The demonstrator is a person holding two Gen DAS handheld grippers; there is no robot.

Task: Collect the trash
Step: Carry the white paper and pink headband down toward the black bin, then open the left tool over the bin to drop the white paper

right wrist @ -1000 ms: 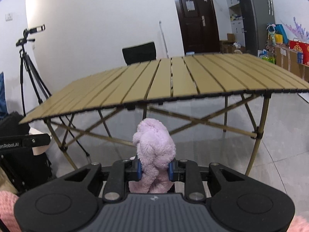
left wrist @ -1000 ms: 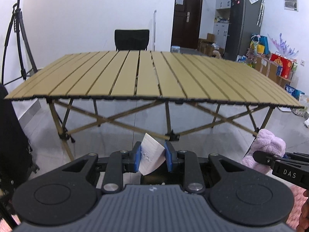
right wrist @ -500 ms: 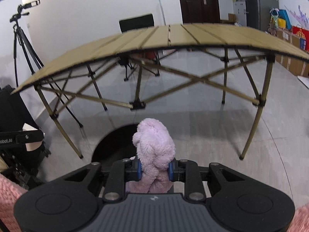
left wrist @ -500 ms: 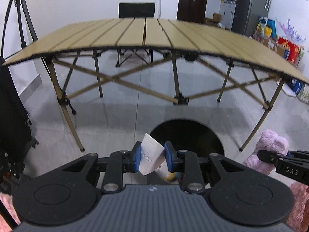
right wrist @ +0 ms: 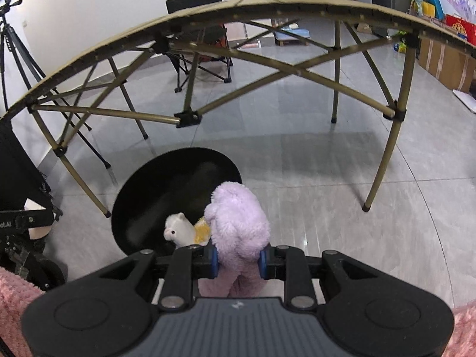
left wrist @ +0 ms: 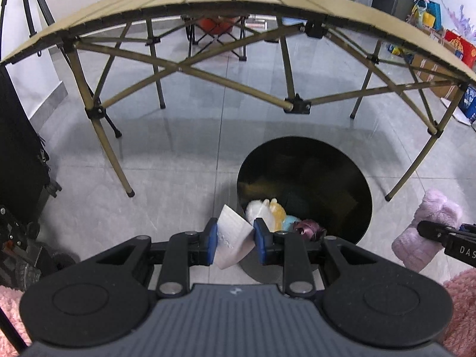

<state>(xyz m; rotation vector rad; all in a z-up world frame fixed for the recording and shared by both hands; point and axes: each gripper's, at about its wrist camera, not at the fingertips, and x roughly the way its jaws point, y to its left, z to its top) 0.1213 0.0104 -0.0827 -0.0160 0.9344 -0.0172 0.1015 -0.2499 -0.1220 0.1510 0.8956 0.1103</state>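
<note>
My left gripper (left wrist: 233,245) is shut on a folded white paper (left wrist: 232,236) and holds it above the near left rim of a round black bin (left wrist: 342,172) on the floor. My right gripper (right wrist: 238,260) is shut on a lilac plush toy (right wrist: 238,223) at the bin's near right rim (right wrist: 142,184); the toy also shows in the left wrist view (left wrist: 425,232). Inside the bin lie a white alpaca toy (right wrist: 183,232) and a dark crumpled item (left wrist: 309,229).
A tan slatted folding table (left wrist: 267,0) with crossed legs (left wrist: 104,131) stands over the floor just behind the bin. A black case (left wrist: 17,148) and tripod (right wrist: 17,50) are at the left. A folding chair (right wrist: 202,44) and boxes (right wrist: 446,59) stand beyond.
Both grippers have dropped from table-top height and tilted down toward the floor. The bin has come into view under them. Both still hold their items.
</note>
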